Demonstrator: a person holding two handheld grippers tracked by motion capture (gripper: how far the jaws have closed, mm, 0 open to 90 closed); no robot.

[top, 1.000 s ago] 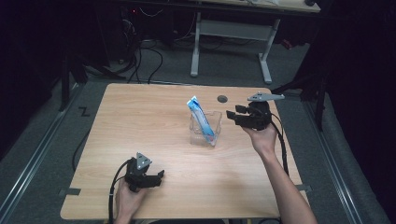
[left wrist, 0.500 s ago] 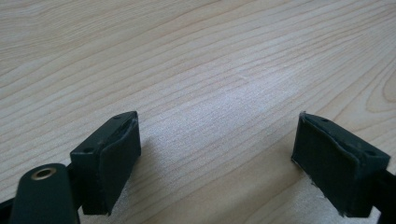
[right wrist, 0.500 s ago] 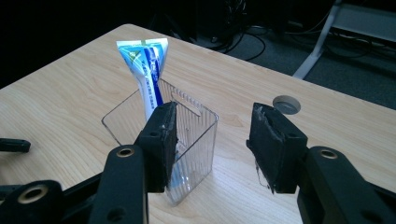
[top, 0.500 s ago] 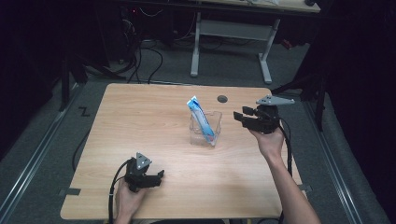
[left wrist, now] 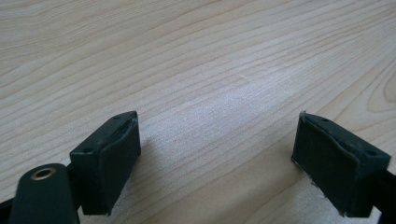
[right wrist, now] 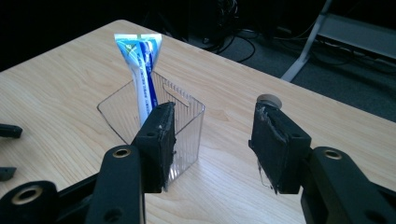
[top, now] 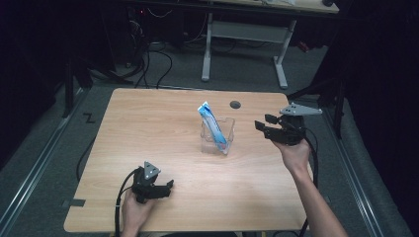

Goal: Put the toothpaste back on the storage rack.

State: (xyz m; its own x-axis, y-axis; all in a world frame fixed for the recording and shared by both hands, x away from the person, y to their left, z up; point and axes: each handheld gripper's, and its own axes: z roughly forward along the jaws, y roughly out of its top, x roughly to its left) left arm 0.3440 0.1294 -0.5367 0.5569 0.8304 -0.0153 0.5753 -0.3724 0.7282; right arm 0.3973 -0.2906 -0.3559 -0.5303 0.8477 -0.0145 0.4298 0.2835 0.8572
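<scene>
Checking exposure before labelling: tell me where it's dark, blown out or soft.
High view: table evenly lit, surroundings nearly black. Right gripper view: top of the tube is blown out, near tongs slightly soft. Left gripper view: pale glare patch on the wood.

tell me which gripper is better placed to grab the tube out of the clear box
Right. The right gripper hangs open beside the clear box, aimed at the tube; the left gripper sits open, low at the table's near edge.
</scene>
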